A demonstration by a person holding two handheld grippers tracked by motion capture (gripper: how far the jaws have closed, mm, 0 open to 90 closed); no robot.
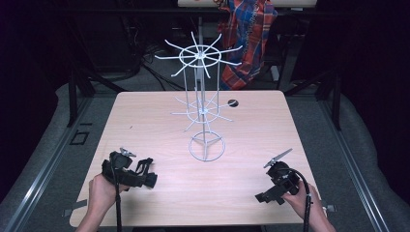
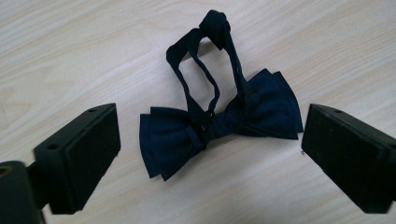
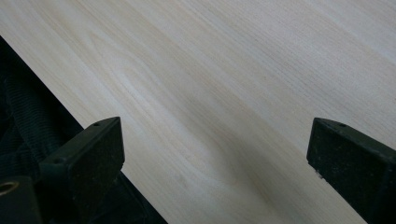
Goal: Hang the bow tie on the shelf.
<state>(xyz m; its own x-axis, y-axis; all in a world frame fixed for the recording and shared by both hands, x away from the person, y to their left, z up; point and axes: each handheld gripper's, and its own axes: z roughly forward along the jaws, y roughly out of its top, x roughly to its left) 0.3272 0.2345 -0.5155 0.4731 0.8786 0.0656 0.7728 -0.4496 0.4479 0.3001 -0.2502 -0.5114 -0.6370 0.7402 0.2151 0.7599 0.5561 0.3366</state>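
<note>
A dark navy bow tie (image 2: 219,123) with its neck strap looped above it lies flat on the pale wooden table (image 2: 70,56). My left gripper (image 2: 210,123) hovers over it, open, one jaw on either side of the tie and neither touching it. In the high view the left gripper (image 1: 147,173) is at the table's near left, held by a hand. My right gripper (image 1: 265,195) is at the near right, also open (image 3: 215,135), with bare wood between its jaws and the table's edge at the left of the right gripper view.
A white wire rack (image 1: 203,111) with two tiers of spokes and a ring base stands at the table's middle. A small dark hole (image 1: 232,103) lies behind it. A plaid cloth (image 1: 249,38) hangs beyond the far edge. Grey floor surrounds the table.
</note>
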